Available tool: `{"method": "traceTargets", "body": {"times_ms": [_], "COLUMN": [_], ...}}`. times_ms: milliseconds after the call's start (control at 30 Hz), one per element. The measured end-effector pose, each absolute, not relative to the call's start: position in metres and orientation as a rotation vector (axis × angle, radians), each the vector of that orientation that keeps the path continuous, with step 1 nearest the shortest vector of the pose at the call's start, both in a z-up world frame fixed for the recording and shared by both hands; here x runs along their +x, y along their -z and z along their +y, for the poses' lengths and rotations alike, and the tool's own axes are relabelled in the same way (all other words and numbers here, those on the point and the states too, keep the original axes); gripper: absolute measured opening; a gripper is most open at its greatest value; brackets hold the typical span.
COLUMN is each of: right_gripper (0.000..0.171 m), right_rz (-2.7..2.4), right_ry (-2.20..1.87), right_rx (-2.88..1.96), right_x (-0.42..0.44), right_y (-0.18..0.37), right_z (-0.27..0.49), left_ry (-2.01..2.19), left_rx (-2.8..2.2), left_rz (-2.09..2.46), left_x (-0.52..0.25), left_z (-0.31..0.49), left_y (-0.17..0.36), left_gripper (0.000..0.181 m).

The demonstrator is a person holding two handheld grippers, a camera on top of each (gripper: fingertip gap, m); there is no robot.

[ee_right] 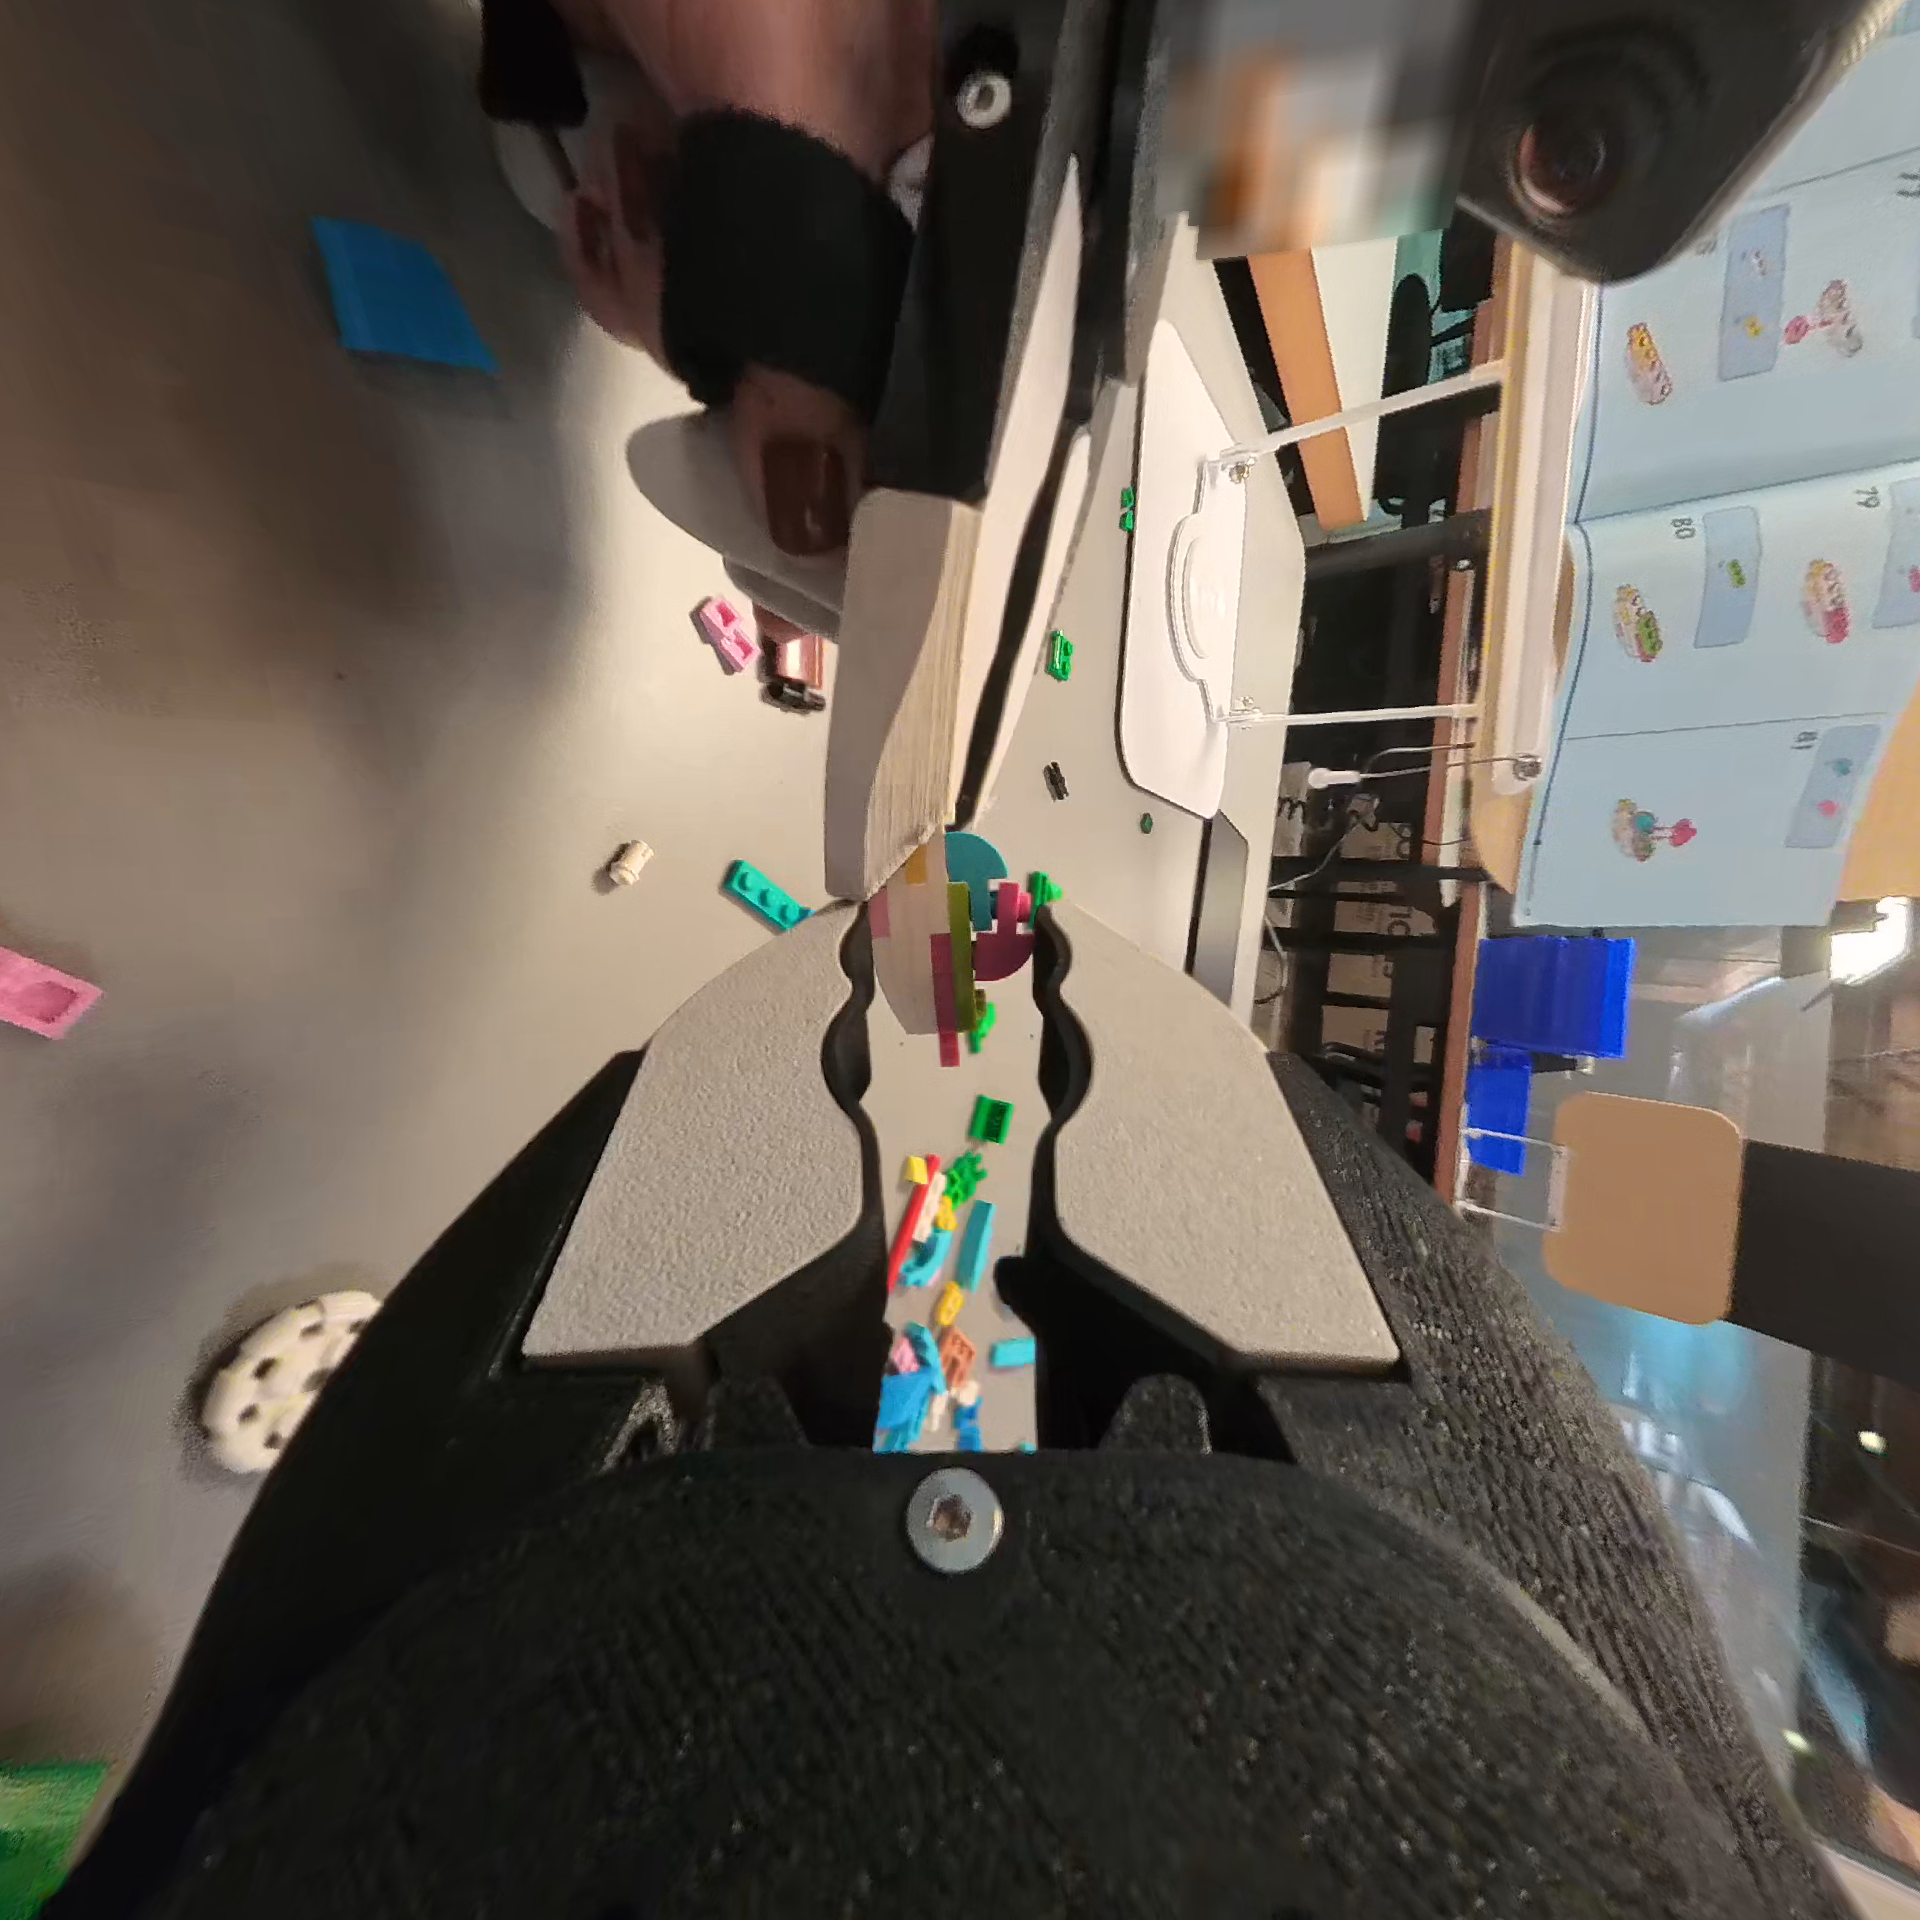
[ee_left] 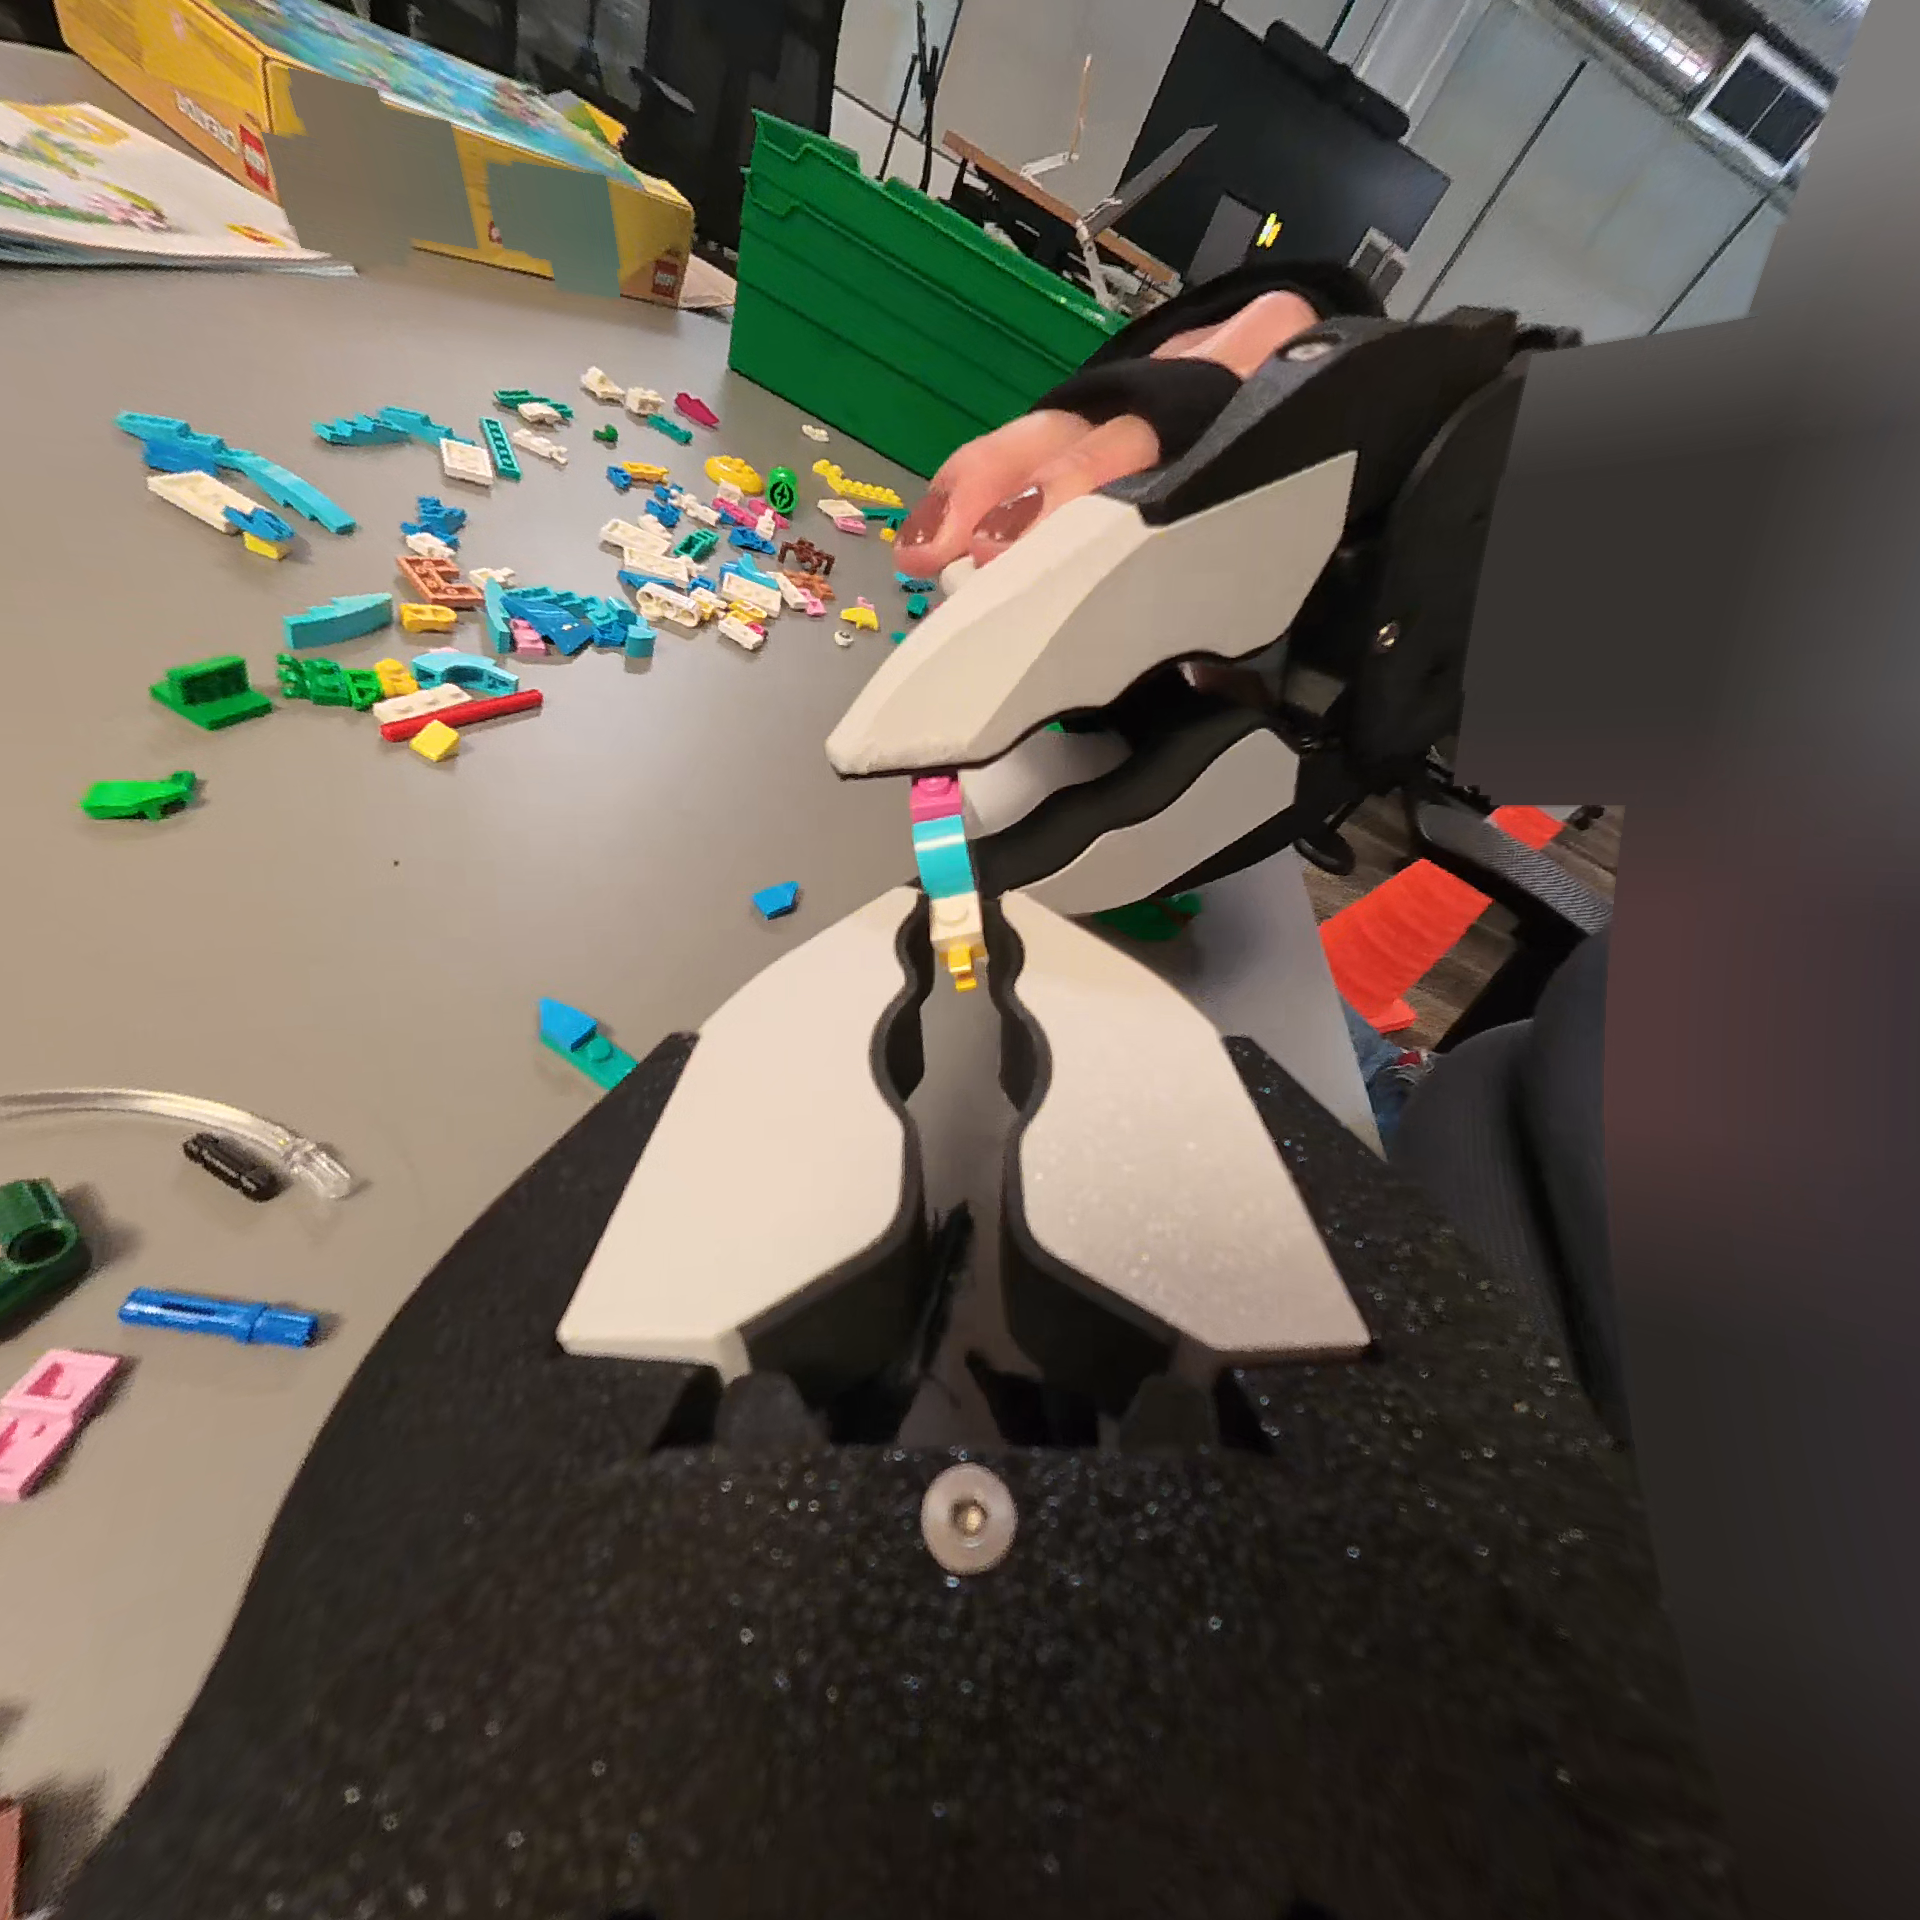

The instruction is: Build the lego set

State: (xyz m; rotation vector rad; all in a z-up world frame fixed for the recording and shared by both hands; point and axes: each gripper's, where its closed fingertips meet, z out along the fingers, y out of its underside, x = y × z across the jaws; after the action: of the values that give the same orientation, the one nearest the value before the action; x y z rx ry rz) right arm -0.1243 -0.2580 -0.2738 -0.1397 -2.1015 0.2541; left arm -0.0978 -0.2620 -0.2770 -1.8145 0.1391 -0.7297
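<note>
- left tool [ee_left: 961, 935] pinching the white and yellow lower end of a small lego assembly [ee_left: 948, 883], fingers nearly together round it
- right tool [ee_left: 935, 774] comes in from the upper right of the left tool, tips closed on the pink top end of the same assembly; both tools hold it in the air above the grey worktop [ee_left: 364, 914]
- assembly stack seen from the left wrist view: pink, teal, white, yellow at the bottom
- right wrist view: right tool [ee_right: 951, 914] nipping the assembly [ee_right: 951, 956] at its fingertips, left tool [ee_right: 914, 821] entering from above, tips meeting on the piece; here it shows white, pink, teal, magenta and green parts
- gloved hand [ee_left: 1049, 457] on the right tool, fingers lying along its upper white finger
- loose bricks pile [ee_left: 582, 561] spread on the worktop ahead-left of the left tool, well apart
- blue wedge piece [ee_left: 776, 898] on the worktop just left of the left tool tips
- green bin [ee_left: 883, 312] beyond the pile, yellow lego box [ee_left: 447, 135] and instruction booklet [ee_left: 114, 187] far ahead-left
- blue pin [ee_left: 218, 1317], pink plates [ee_left: 47, 1413] and clear tube [ee_left: 177, 1117] low left of the left tool
</note>
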Motion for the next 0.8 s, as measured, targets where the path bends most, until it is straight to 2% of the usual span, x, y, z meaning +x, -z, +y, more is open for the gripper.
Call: {"method": "traceTargets", "body": {"times_ms": [167,800], "right_gripper": [0.028,0.027], "right_rz": [-2.108,-2.148], "right_ry": [-0.275,0.037], "right_rx": [-0.138,0.249], "right_x": [-0.125,-0.123], "right_y": [0.274,0.284], "right_z": [-0.260,-0.258], "left_ry": [0.870,0.845], "left_rx": [-1.818,-1.937], "left_rz": [0.058,0.020], "left_x": [-0.098,-0.101], "left_z": [-0.264,-0.267], "left_y": [0.277,0.290], "left_gripper": [0.008,0.008]}}
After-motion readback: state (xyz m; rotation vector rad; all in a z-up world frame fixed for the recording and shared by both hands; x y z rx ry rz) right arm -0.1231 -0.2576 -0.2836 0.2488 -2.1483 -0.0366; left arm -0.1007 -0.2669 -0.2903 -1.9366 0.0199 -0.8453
